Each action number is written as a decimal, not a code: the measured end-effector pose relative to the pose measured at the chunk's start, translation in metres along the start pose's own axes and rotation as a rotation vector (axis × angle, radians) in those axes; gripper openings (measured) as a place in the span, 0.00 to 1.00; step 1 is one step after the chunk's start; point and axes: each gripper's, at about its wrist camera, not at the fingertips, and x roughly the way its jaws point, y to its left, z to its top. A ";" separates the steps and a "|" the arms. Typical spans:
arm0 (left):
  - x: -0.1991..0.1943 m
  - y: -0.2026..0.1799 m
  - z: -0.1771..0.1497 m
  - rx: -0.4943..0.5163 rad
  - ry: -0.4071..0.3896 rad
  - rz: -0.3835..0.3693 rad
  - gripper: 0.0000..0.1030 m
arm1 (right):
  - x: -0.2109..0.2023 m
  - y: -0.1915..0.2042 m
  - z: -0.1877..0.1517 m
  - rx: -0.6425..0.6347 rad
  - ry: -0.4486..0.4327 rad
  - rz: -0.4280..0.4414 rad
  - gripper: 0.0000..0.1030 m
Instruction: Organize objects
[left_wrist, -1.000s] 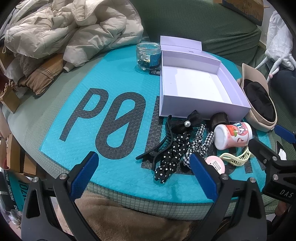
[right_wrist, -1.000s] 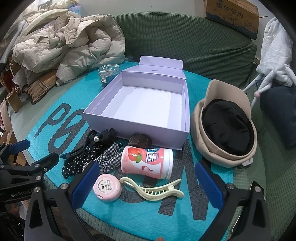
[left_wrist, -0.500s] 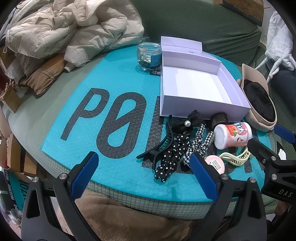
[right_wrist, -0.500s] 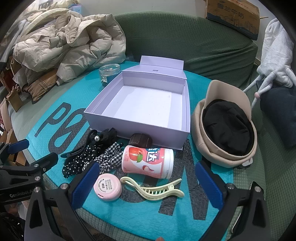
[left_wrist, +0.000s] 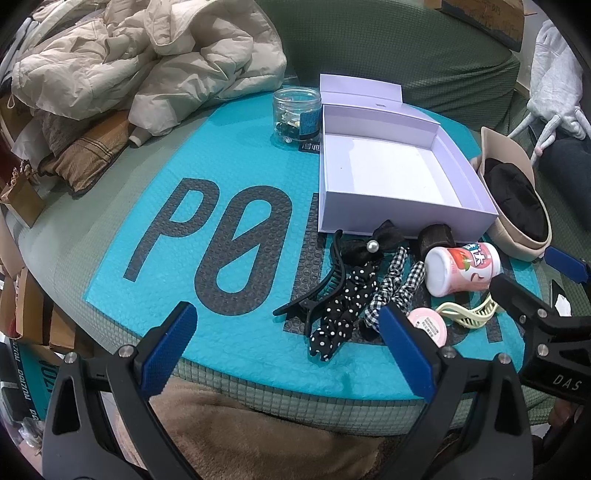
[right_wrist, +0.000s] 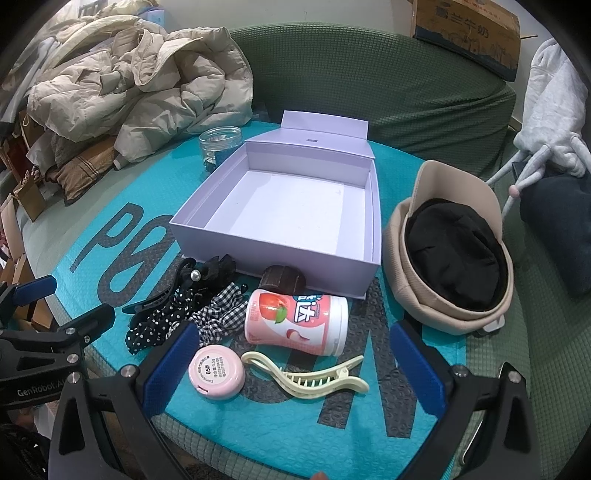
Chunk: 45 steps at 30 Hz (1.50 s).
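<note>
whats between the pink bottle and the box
A dark brown hair clip, touching the box front wall, just behind the bottle; clearest in the right wrist view.

Empty lilac box, lid open; hair clips, scrunchies, pink bottle lying before it.

Both wrist views look forward from the near edge; left offset leftward; both share the lavender box.

Even, soft indoor light; sharp focus; fisheye-bent edges.
</note>
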 end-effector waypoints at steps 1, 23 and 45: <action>0.000 0.000 0.000 0.002 0.001 -0.001 0.96 | 0.000 0.000 0.000 0.000 0.000 -0.001 1.00; -0.004 -0.003 -0.007 0.016 0.015 -0.037 0.96 | -0.002 -0.001 -0.004 0.027 0.009 -0.023 1.00; 0.018 -0.017 -0.039 0.005 0.117 -0.119 0.96 | 0.013 -0.023 -0.037 0.066 0.110 -0.012 1.00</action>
